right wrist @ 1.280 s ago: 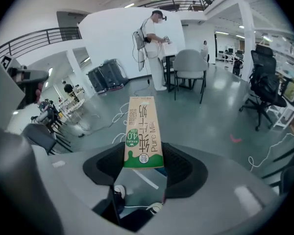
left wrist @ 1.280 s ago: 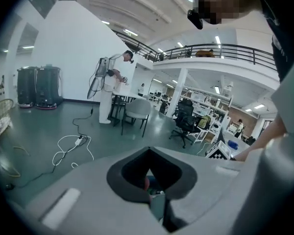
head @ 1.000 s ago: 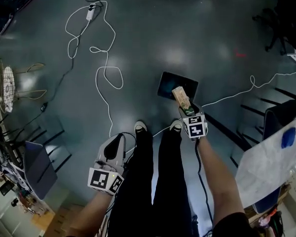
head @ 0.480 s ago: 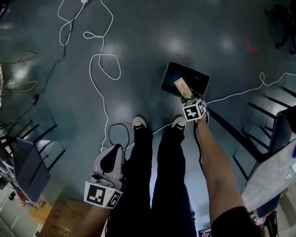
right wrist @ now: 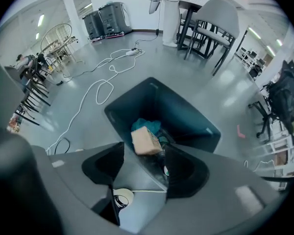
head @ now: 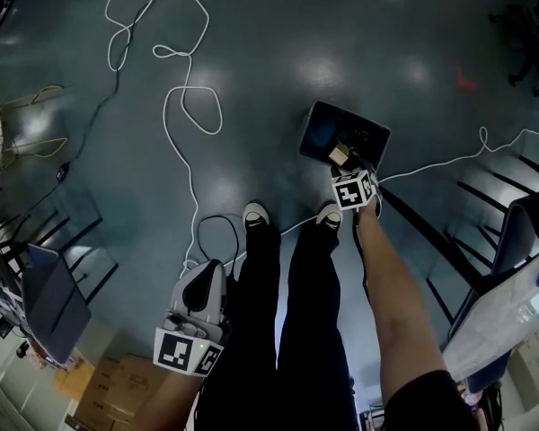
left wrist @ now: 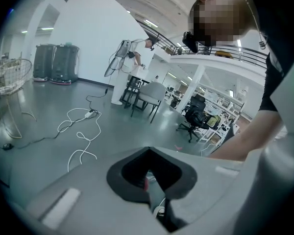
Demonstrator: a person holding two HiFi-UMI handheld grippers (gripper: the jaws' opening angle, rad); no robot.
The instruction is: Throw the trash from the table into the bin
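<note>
A dark open bin (head: 316, 131) stands on the grey floor just ahead of the person's feet. My right gripper (head: 344, 163) hangs over its near rim, shut on a beige-ended carton (head: 340, 152) that tips down toward the opening. In the right gripper view the carton (right wrist: 146, 141) pokes out from between the jaws, right above the bin (right wrist: 186, 112), which holds some teal trash (right wrist: 148, 126). My left gripper (head: 205, 275) is low at the left beside the person's leg. Its jaws meet with nothing between them in the left gripper view (left wrist: 149, 182).
A white cable (head: 193, 106) loops across the floor to the left of the bin. Chairs (head: 49, 303) stand at the left edge. A table with a white sheet (head: 508, 308) is at the right. Cardboard boxes (head: 108, 389) sit at the lower left.
My right gripper has moved forward over the bin, and the carton now tilts down into its opening. The left gripper has barely moved.
</note>
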